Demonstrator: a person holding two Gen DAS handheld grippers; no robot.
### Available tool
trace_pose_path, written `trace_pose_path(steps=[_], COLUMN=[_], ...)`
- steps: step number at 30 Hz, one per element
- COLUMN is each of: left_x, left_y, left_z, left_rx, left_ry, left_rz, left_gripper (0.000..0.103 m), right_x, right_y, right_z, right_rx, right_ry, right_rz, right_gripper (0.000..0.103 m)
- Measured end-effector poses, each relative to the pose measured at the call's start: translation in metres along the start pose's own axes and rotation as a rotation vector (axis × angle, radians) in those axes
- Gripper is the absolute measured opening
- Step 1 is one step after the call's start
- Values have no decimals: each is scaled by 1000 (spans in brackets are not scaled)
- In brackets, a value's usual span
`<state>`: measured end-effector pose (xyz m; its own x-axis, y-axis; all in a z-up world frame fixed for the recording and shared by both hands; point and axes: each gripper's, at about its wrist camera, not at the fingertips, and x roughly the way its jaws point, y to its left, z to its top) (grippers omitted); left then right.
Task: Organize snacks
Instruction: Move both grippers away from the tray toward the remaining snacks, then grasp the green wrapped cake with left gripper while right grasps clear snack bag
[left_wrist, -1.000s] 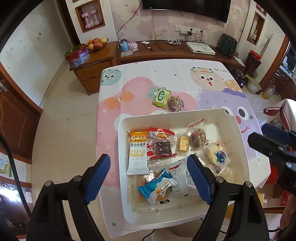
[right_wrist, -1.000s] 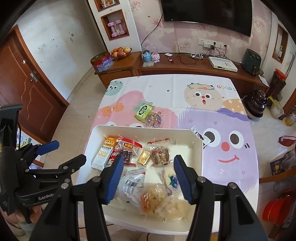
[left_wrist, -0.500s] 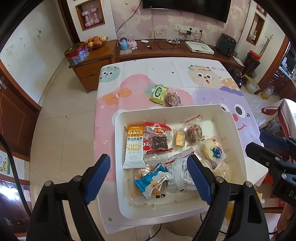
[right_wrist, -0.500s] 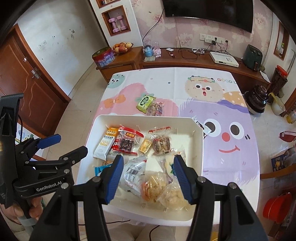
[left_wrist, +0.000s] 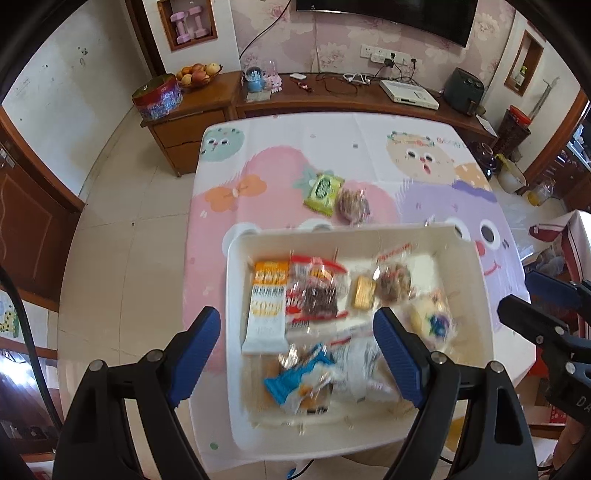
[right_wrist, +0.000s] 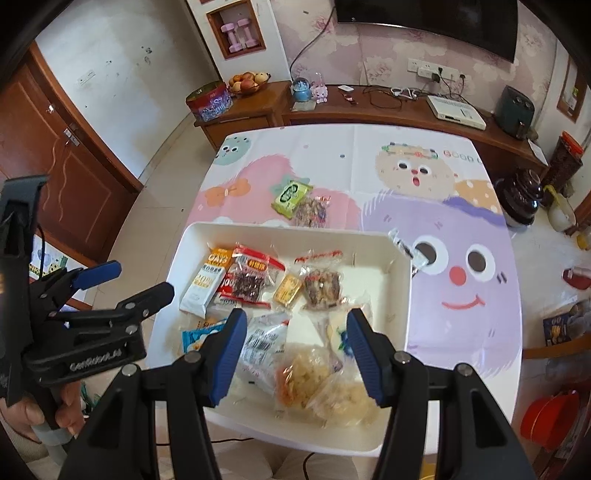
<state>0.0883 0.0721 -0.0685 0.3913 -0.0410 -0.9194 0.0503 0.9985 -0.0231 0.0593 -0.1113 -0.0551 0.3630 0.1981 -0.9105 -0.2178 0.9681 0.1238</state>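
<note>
Inside, the white tray held wrapped snacks, among them an oat bar and a date packet; both grippers hung above, jaws apart, gripping nothing.

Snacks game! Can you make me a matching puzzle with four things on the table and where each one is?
Things:
1. green packet
2. oat bar
3. small yellow bar
4. silver wrapper

Places:
A. in the white tray, at its left end
B. on the tablecloth beyond the tray
C. over the tray's right corner
D. in the tray, mid back row

Pairs: 1-B, 2-A, 3-D, 4-C
</note>
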Motion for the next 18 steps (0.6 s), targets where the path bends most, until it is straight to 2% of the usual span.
trace_pose_path(steps=[7, 11, 15, 18], left_x=[-15, -19, -6, 22], left_y=[-13, -12, -7, -4], left_z=[58, 94, 123, 143], left_rx=[15, 31, 65, 90], left_ry=[-120, -169, -183, -146], left_rz=[15, 32, 59, 71], left_gripper=[84, 84, 84, 84], right_x=[-10, -1, 21, 53], right_y=[-29, -37, -41, -41], right_z=[52, 84, 116, 139], right_rx=[-3, -24, -30, -25], right_ry=[-69, -76, -56, -14], right_rz=[0, -2, 1, -1], right_gripper=[57, 57, 57, 57])
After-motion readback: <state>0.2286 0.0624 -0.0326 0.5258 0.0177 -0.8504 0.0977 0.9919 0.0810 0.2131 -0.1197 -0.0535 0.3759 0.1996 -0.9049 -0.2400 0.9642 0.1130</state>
